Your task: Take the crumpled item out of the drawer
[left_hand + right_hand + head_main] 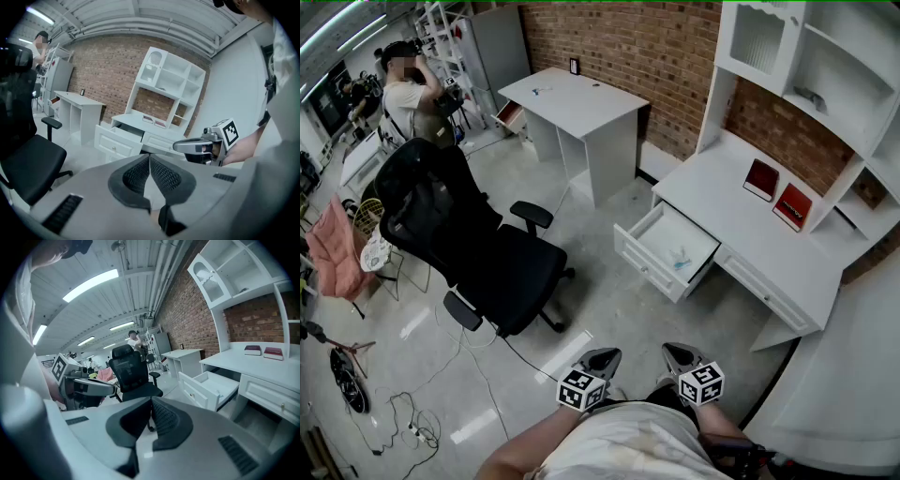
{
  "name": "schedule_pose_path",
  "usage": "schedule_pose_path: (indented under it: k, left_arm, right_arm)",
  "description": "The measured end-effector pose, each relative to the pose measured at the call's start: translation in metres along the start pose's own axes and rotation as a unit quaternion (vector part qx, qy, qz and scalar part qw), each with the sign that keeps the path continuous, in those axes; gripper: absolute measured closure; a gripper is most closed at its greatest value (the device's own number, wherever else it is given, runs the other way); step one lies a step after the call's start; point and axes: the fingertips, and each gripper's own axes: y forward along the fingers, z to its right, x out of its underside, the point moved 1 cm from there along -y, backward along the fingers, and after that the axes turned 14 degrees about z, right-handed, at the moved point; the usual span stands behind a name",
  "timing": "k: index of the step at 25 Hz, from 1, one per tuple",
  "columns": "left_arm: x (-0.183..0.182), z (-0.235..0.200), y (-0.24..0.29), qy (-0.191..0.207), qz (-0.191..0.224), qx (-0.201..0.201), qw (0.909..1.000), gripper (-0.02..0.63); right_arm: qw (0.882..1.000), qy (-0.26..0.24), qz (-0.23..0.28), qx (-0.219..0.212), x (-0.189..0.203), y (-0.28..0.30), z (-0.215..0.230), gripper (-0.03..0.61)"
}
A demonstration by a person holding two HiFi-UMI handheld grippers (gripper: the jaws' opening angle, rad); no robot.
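Head view, looking steeply down: left gripper (602, 355) and right gripper (676, 352) side by side at the bottom edge, close to the body, tips pointing toward the white table (741, 246). Left gripper view: jaws pressed together, pads meeting along their length, nothing pinched. Right gripper view: same story, jaws shut tight and empty. Crumpled item (680, 261) small, pale with a bluish tint, lying on the bottom of the drawer (642, 255). Drawer pulled out from the left end of the table, open to the room, otherwise bare inside. Item well apart from both grippers, ahead of them across a stretch of grey floor (609, 309), roughly in line with the right gripper and a little off to the right of the left one. No contact between either gripper and drawer or item. From the two gripper views, open drawer in sight beyond the jaws, but item inside not to be made out there. On the tabletop, two red books (776, 193) lying flat near the brick wall, well behind the drawer. Left of the grippers, a black office chair (487, 253) standing on the floor, with cables trailing nearby. Farther back, a second white desk (577, 98) and a person (408, 94) standing beside shelving.
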Motion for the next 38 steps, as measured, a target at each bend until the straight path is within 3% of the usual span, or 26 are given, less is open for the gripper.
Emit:
schedule_pose_path:
  k: [20, 29, 38]
  left_arm:
    - [-0.012, 0.047, 0.008, 0.019, 0.01, 0.052, 0.9984, 0.586]
    - [-0.016, 0.038, -0.013, 0.027, 0.016, 0.038, 0.9988, 0.586]
    - [-0.02, 0.04, -0.014, 0.029, 0.017, 0.026, 0.9991, 0.586]
  right_arm:
    - [0.999, -0.002, 0.015, 0.038, -0.005, -0.051, -0.004, 0.552]
    - [0.999, 0.011, 0.024, 0.045, -0.006, -0.054, -0.008, 0.552]
    - [0.999, 0.008, 0.027, 0.019, -0.017, -0.042, -0.009, 0.552]
